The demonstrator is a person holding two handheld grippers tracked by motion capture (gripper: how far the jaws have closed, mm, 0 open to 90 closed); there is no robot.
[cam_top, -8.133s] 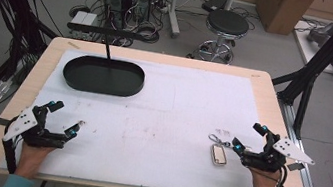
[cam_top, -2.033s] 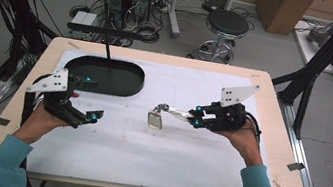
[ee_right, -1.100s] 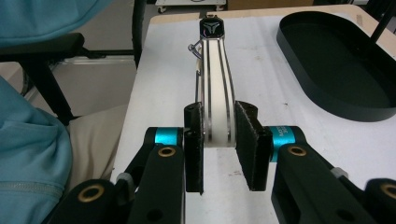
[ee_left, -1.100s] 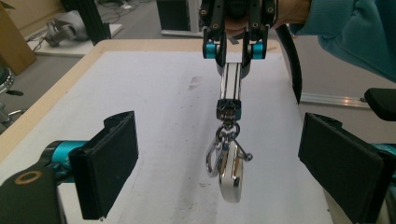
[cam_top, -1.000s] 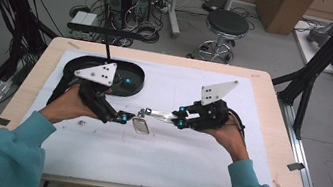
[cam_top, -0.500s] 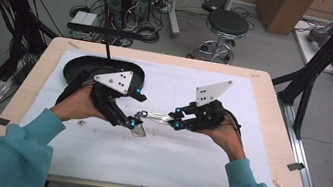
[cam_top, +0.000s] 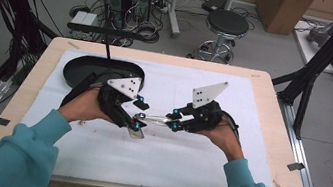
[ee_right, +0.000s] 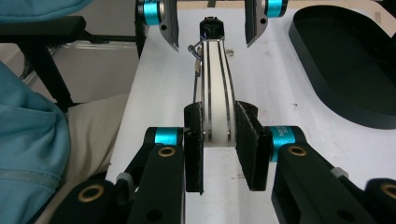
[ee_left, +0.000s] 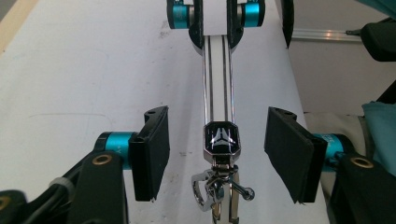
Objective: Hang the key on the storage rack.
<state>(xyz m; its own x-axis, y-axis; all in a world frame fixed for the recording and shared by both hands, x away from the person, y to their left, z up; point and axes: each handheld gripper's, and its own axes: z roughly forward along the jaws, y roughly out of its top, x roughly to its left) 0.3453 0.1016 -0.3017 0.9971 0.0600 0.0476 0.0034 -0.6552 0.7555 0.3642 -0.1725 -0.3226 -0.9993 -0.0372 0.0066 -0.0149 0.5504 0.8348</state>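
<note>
keychain strap held between two grippers above the table centre

the wooden table (cam_top: pixel 268 140) carries a white sheet (cam_top: pixel 233 109) over most of its top. a black oval tray (cam_top: pixel 82 67) lies on the sheet at the far left corner; in the right gripper view it appears as a shallow dark basin (ee_right: pixel 345 70) at the upper right.

the person's two forearms, in teal sleeves (cam_top: pixel 18 151), enter from the near edge and converge near the middle of the sheet.

the right gripper (cam_top: pixel 175 120) points toward the left one. its jaws are nearly closed and clamp one end of a white keychain strap (ee_right: pixel 215 93) with dark stripes; both pads press against the strap's edges.

the left gripper (cam_top: pixel 138 114) faces it, just beside the strap's other end. its jaws stand wide apart, one on each side of the strap's black metal end piece (ee_left: pixel 222 139), with a clear gap on both sides; they grip nothing.

the strap (ee_left: pixel 216 79) spans the gap between the two grippers, raised above the sheet. below the end piece hangs a small cluster of silver clasp and rings (ee_left: pixel 217 189), which in the high view (cam_top: pixel 137 132) hangs close to the sheet; contact with the sheet cannot be determined.
</note>
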